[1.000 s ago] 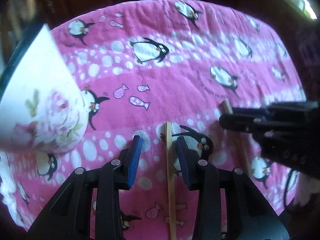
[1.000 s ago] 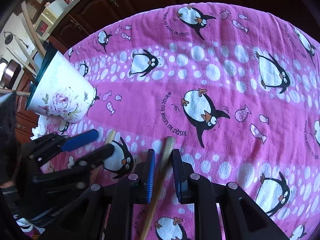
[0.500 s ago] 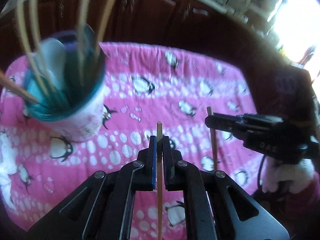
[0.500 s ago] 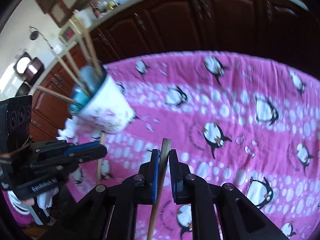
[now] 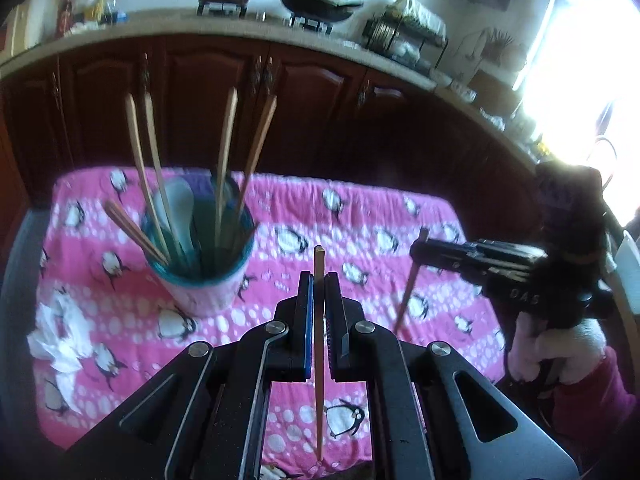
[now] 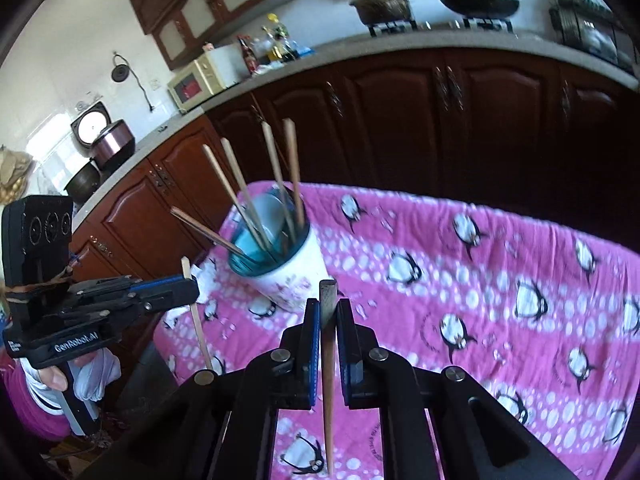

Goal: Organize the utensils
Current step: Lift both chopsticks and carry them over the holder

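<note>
My left gripper [image 5: 319, 284] is shut on a light wooden chopstick [image 5: 319, 340], held upright above the pink penguin cloth [image 5: 360, 232]. My right gripper [image 6: 329, 312] is shut on a darker wooden chopstick [image 6: 328, 368], also upright. A white flowered cup with a teal inside [image 5: 200, 264] stands on the cloth ahead and left of my left gripper; it also shows in the right wrist view [image 6: 288, 276]. It holds several chopsticks and a white spoon. Each gripper shows in the other's view: right [image 5: 420, 252], left [image 6: 192, 288].
Crumpled white tissue [image 5: 60, 332] lies on the cloth's left side. Dark wooden cabinets [image 5: 280, 112] and a kitchen counter [image 6: 320, 52] with pots, a microwave and bottles run behind the table. A bright window [image 5: 592, 60] is at the right.
Both grippers closed on their chopsticks, lifted them off the cloth and rose high above the table. The cup now appears lower and farther off.
</note>
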A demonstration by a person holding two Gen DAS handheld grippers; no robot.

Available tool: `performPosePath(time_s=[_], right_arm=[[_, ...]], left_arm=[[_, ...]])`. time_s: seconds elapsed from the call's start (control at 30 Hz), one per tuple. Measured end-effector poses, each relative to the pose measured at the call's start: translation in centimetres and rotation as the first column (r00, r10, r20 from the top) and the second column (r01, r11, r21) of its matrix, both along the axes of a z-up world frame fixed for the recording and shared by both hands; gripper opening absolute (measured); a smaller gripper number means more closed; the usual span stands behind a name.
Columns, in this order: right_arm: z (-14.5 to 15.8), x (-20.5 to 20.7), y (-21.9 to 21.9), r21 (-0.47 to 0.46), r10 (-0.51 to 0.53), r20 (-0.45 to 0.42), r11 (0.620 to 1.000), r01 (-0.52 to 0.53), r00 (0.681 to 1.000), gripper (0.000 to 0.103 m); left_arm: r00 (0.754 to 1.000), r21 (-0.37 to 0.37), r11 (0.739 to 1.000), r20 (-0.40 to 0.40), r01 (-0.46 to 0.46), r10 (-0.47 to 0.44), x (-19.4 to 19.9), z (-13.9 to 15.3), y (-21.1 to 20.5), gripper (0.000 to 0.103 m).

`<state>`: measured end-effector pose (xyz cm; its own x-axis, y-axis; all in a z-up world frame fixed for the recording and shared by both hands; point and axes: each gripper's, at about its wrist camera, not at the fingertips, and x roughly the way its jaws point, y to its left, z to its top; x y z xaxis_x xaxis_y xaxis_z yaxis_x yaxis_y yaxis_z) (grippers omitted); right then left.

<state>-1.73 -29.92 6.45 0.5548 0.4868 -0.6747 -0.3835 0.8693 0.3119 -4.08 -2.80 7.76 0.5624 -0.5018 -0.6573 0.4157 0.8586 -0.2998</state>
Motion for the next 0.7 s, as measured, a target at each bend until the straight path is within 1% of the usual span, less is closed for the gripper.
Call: performPosePath(time_s=[0.1,0.2,0.3,0.43,0.5,0.63,0.7], right_arm=[[1.7,0.1,0.7,0.002,0.011,0.038,1.0,-0.011,0.999,0.007],[3.5,0.2,1.3,0.014,0.017,0.078,1.0,-0.018,0.997,0.007],[5.3,0.7,2.1,0.022,0.027,0.115,0.999,-0.029,0.993,0.007],[8.1,1.3,3.2,0.016,0.049,0.165,0.998,-0.053,0.985,0.007],[9.6,1.7,3.7,0.021,0.06,0.19,0.998,-0.065,0.98,0.007],[11.7,2.4,4.4,0.042,0.073,0.221,0.996,-0.084,0.972,0.007],[12.4,3.1,5.0,0.042,0.073,0.24,0.995,-0.086,0.968,0.007]], left_arm=[[0.999,-0.025,1.0,0.044,-0.017,0.018,-0.1,2.3,1.2,0.004],[0.995,-0.048,0.998,0.091,-0.046,0.05,0.6,4.7,2.4,0.004],[0.982,-0.065,0.993,0.154,-0.098,0.107,1.5,7.2,3.8,0.004],[0.964,-0.087,0.985,0.207,-0.151,0.166,2.9,9.5,5.3,0.004],[0.95,-0.083,0.98,0.243,-0.183,0.198,3.8,10.5,5.8,0.004],[0.925,-0.095,0.963,0.268,-0.251,0.268,5.9,11.0,6.7,0.004],[0.9,-0.074,0.95,0.306,-0.303,0.311,6.9,10.9,6.9,0.004]])
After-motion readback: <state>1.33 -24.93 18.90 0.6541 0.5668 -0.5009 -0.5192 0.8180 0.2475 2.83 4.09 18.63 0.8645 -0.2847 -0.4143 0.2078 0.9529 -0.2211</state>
